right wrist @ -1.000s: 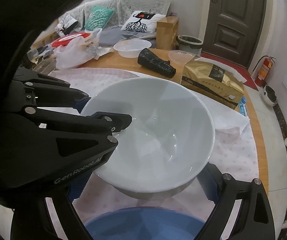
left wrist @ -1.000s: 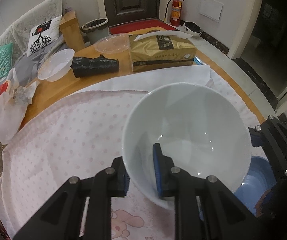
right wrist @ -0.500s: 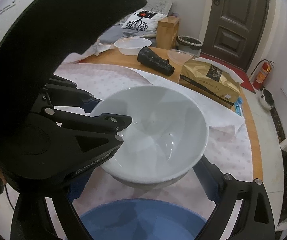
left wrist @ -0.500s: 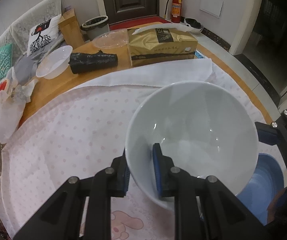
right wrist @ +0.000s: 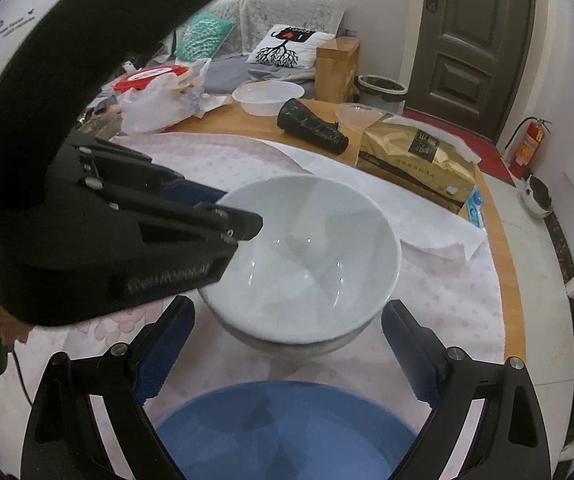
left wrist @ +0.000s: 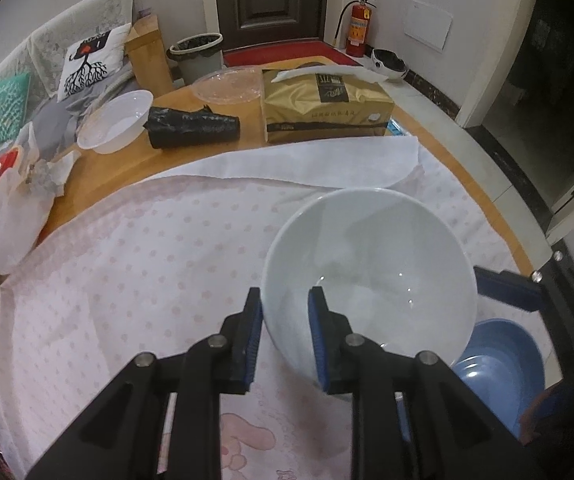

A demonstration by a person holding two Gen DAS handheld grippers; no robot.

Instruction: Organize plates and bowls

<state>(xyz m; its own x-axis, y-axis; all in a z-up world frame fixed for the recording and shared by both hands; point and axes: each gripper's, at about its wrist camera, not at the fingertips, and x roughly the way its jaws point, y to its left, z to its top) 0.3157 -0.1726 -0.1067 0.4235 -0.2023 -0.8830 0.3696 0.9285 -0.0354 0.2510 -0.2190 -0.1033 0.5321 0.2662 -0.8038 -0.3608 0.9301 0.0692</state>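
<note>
Straddling the white bowl's (left wrist: 371, 268) rim, our left claw (left wrist: 285, 338) was opening to release it near the counter's (left wrist: 223, 144) edge; our right claw (right wrist: 287, 354), opening wider, held nothing.

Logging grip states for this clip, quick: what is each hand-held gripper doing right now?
Left hand-held gripper: opening, its fingers still straddling the white bowl's rim.
Right hand-held gripper: opening wide, holding nothing; blue bowl below it.

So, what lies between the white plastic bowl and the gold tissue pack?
A black rolled bag, lying on the table; both wrist views show it.
</note>
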